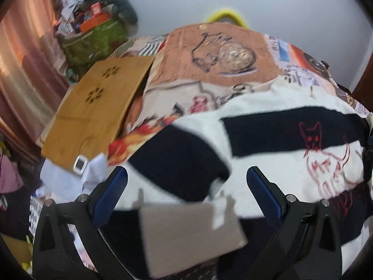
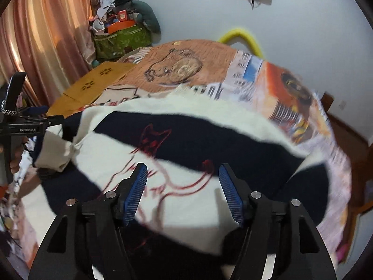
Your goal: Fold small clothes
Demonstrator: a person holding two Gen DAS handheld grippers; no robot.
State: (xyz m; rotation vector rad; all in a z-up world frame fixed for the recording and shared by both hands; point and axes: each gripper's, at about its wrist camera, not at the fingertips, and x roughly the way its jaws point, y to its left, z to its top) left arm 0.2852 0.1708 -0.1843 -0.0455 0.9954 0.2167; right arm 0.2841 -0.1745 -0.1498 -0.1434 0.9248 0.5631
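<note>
A small black-and-white striped sweater (image 1: 268, 140) with a red cat outline lies spread on the patterned bedspread (image 1: 209, 53). Its left sleeve (image 1: 181, 161) is folded in across the body, and a grey paper tag (image 1: 188, 233) hangs near my left gripper. My left gripper (image 1: 186, 182) is open, jaws wide, just above the sleeve and tag. In the right wrist view the sweater (image 2: 186, 140) fills the middle. My right gripper (image 2: 183, 182) is open above the cat drawing, holding nothing. The left gripper's body (image 2: 21, 126) shows at the left edge there.
A brown cardboard sheet (image 1: 98, 107) lies on the bed's left side with a small white device (image 1: 80, 163) at its near end. A green bag (image 1: 93, 39) piled with clutter stands by the pink curtain (image 1: 23, 70). A yellow hoop (image 2: 242, 37) sits beyond the bed's far edge.
</note>
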